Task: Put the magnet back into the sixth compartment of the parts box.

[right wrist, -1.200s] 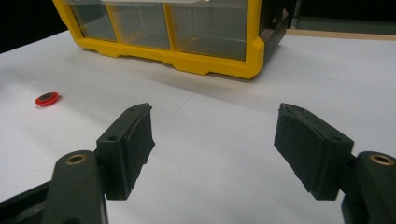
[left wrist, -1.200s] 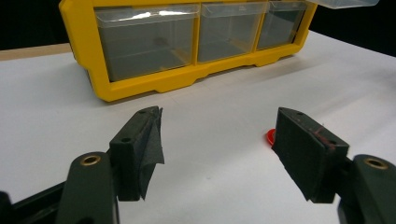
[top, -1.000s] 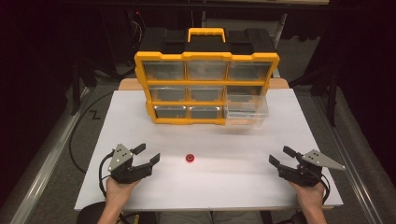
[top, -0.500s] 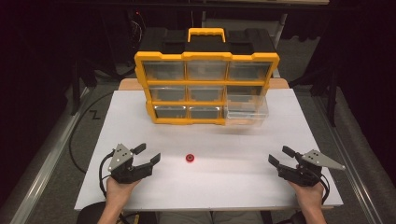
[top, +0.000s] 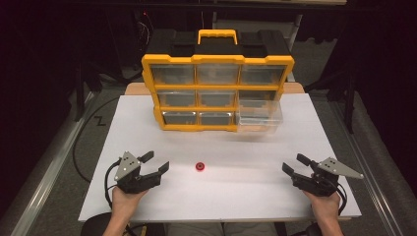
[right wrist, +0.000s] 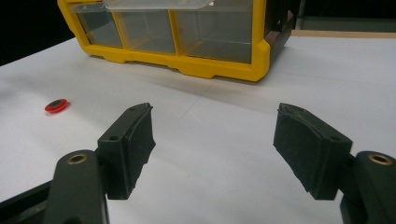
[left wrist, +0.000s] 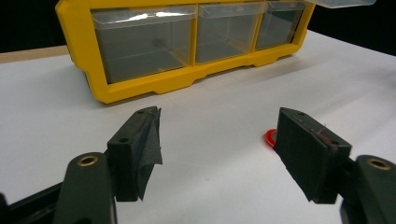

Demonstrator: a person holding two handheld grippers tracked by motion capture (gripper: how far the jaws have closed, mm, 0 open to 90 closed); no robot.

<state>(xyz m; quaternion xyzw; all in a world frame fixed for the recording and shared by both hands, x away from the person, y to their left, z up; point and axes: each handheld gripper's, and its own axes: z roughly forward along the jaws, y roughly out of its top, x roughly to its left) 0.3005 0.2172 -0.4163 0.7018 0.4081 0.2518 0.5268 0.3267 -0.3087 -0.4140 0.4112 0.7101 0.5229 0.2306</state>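
Red ring lies on white table; left gripper, right gripper wide open, empty; dark room.

The table top is a matt white sheet, smooth, with a bare wood edge showing behind. Ahead of both claws stands an organizer of glossy yellow plastic with a black top; its drawers are clear, shiny plastic. The left claw has matt black jaws faced with rough, frayed padding and brass-looking rivets. Just beside its right jaw lies a small glossy red ring.
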